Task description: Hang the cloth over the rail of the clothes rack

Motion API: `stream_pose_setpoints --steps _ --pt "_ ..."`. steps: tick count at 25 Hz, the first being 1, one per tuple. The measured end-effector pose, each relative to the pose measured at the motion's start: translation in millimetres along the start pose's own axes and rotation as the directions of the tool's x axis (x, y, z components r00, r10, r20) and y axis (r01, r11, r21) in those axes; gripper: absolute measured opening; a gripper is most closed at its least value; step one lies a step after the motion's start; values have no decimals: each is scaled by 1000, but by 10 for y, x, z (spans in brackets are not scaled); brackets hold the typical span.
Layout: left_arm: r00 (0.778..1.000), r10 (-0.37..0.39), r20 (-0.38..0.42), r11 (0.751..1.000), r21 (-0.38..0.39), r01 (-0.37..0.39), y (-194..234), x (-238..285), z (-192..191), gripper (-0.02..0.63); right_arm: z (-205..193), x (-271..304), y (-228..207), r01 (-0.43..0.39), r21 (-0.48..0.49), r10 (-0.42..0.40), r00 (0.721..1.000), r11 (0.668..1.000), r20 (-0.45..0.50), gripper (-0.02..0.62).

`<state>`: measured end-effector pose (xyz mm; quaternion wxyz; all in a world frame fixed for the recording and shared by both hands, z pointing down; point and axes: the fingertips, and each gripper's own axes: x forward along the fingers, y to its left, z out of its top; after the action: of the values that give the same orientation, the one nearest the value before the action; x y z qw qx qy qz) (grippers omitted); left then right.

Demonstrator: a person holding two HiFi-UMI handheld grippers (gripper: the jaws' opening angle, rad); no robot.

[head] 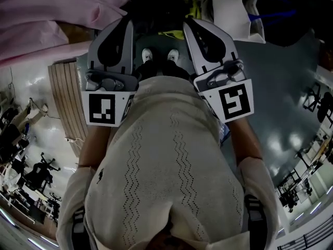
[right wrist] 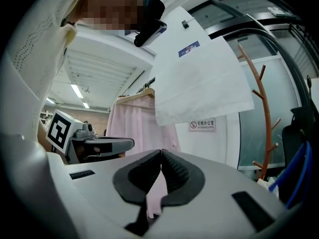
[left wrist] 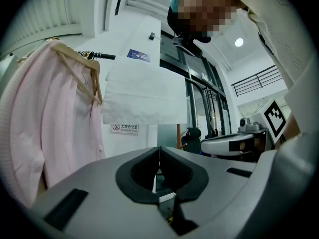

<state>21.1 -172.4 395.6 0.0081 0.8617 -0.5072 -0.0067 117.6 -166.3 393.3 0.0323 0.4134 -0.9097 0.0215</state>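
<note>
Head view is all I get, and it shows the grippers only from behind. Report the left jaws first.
Observer: The left gripper has its jaws together at the tips, with nothing between them.
Operator: Now the right.
Observer: The right gripper is shut too. As far as I can tell, the pink showing in its gap is the pink garment behind it.
Operator: Give me the cloth.
Observer: The white cloth hangs spread out in front of both grippers, beside that garment on its wooden hanger.
</note>
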Motion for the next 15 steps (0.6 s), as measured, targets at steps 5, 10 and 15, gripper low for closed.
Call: stream_pose_setpoints --steps 5,10,15 --pt "1000 0 -5 1000 -8 0 -13 -30 -5 12 -45 -18 66 -9 14 9 1000 1000 -23 18" --pt "1000 8 -13 1000 -3 -8 55 -54 -22 12 -62 25 103 -8 33 9 1000 999 -25 18" --pt "1000 12 -10 1000 -4 -12 80 -50 -46 12 -74 59 100 -8 33 8 1000 999 -23 18"
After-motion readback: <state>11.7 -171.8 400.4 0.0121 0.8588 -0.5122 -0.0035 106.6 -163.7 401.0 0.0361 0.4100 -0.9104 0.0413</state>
